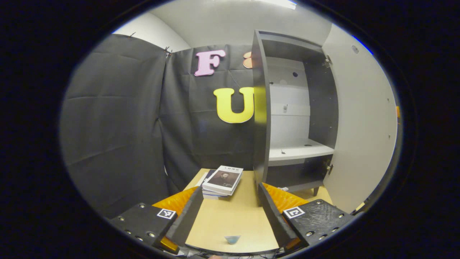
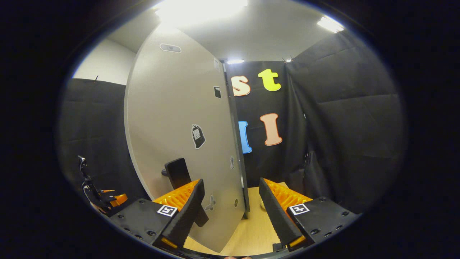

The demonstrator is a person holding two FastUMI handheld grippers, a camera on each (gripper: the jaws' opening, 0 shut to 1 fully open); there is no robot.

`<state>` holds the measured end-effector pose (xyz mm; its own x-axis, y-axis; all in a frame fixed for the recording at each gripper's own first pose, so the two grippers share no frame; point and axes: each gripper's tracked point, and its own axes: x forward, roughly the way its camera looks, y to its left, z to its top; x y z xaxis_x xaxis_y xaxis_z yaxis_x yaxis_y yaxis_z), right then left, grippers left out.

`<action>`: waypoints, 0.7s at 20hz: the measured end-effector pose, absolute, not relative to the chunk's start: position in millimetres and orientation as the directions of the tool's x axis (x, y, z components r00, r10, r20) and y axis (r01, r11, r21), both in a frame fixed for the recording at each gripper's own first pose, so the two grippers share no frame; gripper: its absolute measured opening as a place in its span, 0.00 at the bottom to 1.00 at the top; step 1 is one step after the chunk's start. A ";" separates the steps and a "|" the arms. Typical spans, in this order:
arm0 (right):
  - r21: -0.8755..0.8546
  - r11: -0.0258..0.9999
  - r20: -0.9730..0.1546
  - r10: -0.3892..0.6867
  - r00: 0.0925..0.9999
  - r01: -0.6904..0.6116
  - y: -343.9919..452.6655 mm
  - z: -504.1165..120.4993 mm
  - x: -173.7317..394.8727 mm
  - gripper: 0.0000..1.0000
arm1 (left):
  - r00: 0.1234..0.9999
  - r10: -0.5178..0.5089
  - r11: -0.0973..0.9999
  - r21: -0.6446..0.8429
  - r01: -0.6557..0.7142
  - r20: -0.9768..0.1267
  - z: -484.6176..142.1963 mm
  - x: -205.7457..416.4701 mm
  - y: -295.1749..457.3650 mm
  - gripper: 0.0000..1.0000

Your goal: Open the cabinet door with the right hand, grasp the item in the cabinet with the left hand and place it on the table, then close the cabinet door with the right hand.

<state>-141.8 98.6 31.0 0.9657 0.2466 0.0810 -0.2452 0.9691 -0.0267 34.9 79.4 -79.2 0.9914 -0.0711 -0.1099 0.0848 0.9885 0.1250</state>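
The dark cabinet stands on the wooden table with its pale door swung wide to the right. Its white shelf is bare. A small stack of books lies on the table just left of the cabinet. My left gripper is open above the table, in front of the books, holding nothing. In the right gripper view the door's outer face is close, with its dark handle just behind my left finger. My right gripper is open, and the door's free edge stands between its fingers.
A small pale blue object lies on the table's near edge. Black cloth walls close in the left and back. An orange and black device with cables sits low beyond the door. A strip of table runs right of the door.
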 end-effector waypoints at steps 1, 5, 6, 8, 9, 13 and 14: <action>-0.034 0.964 0.081 0.264 0.961 -0.262 105.0 31.6 -140.5 0.97 | 0.992 -0.064 0.988 0.135 0.079 -0.107 -79.0 33.1 82.5 0.92; -0.035 0.947 0.059 0.322 0.945 -0.320 130.6 27.4 -132.6 0.97 | 0.994 -0.038 0.989 0.142 0.053 -0.105 -78.8 26.9 93.4 0.92; -0.039 0.942 0.056 0.334 0.941 -0.332 136.9 27.5 -130.4 0.96 | 0.994 -0.028 0.989 0.142 0.043 -0.104 -79.0 25.6 96.7 0.92; -0.053 0.932 0.051 0.361 0.931 -0.359 151.3 24.1 -128.7 0.97 | 0.994 0.002 0.989 0.147 0.014 -0.106 -83.0 24.6 107.4 0.92; -0.053 0.927 0.039 0.374 0.926 -0.372 157.2 21.2 -126.5 0.96 | 0.994 0.006 0.990 0.144 0.010 -0.109 -84.4 24.8 109.4 0.92; -0.038 0.902 0.010 0.431 0.902 -0.430 187.1 10.7 -117.2 0.97 | 0.994 0.027 0.990 0.141 -0.011 -0.109 -84.7 23.2 119.0 0.92; -0.039 0.895 0.004 0.446 0.895 -0.445 196.2 9.6 -113.8 0.97 | 0.994 0.031 0.990 0.141 -0.016 -0.108 -85.3 22.4 121.9 0.92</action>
